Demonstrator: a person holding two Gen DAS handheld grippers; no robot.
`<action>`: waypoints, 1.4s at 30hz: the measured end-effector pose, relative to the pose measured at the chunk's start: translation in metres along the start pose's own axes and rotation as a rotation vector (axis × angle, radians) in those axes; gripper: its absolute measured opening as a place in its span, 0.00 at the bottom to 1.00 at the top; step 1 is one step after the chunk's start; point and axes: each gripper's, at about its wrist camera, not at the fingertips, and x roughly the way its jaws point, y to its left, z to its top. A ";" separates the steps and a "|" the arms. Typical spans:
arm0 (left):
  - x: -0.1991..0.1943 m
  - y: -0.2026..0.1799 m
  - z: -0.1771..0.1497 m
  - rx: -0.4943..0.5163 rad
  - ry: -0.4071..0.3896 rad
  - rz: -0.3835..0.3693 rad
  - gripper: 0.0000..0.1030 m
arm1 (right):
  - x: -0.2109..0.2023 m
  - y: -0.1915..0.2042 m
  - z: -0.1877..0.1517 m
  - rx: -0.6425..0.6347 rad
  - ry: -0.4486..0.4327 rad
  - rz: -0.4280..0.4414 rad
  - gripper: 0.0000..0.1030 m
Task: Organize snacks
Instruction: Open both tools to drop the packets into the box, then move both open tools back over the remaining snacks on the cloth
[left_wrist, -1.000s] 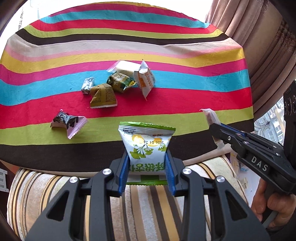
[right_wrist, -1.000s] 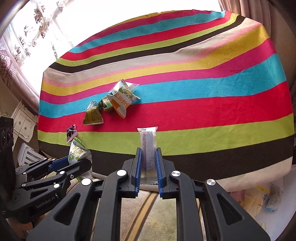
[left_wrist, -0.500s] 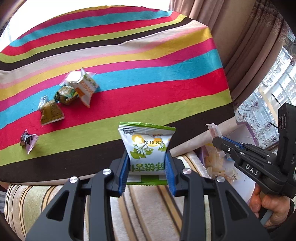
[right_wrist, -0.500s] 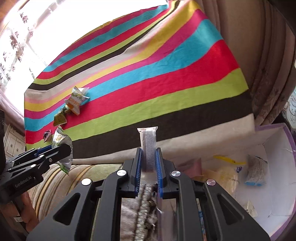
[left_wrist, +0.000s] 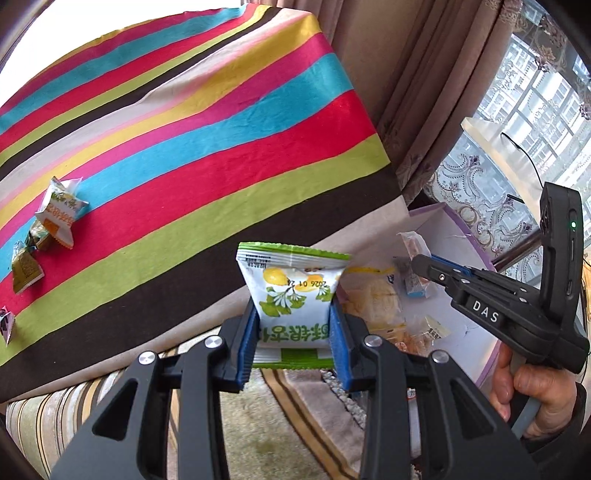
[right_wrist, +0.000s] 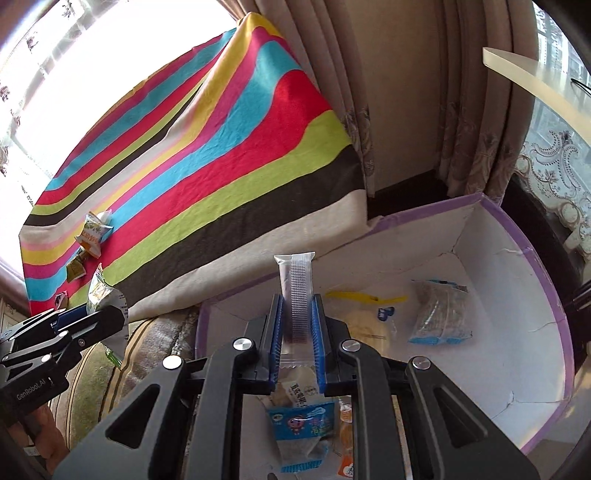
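Note:
My left gripper (left_wrist: 293, 325) is shut on a green and white snack packet (left_wrist: 291, 291), held upright over the striped sofa edge beside the box. My right gripper (right_wrist: 297, 332) is shut on a clear flat wrapper (right_wrist: 295, 291) and hangs over the white box with a purple rim (right_wrist: 532, 266). The same box (left_wrist: 461, 236) shows at right in the left wrist view, behind the right gripper (left_wrist: 413, 263). Inside the box lie several packets, among them a grey one with a blue end (right_wrist: 439, 314). Several snacks (left_wrist: 61, 210) stay on the striped cloth (left_wrist: 192, 140).
Brown curtains (right_wrist: 406, 92) hang behind the box, with a lace-curtained window (left_wrist: 517, 122) to the right. A striped sofa cushion (left_wrist: 44, 428) lies below the cloth's edge. A person's hand (left_wrist: 532, 391) holds the right gripper's handle.
Both grippers have swung to the right, away from the snacks on the cloth, each keeping its packet. The box has come into view and the right gripper now hangs over it.

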 end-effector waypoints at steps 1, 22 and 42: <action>0.002 -0.004 0.000 0.009 0.003 -0.002 0.34 | -0.001 -0.005 0.000 0.009 -0.004 -0.004 0.15; 0.011 -0.031 0.004 0.038 0.025 -0.050 0.60 | -0.013 -0.042 -0.005 0.093 -0.018 -0.090 0.40; -0.032 0.018 0.000 -0.034 -0.134 0.288 0.83 | -0.043 0.057 0.006 -0.159 -0.200 -0.257 0.86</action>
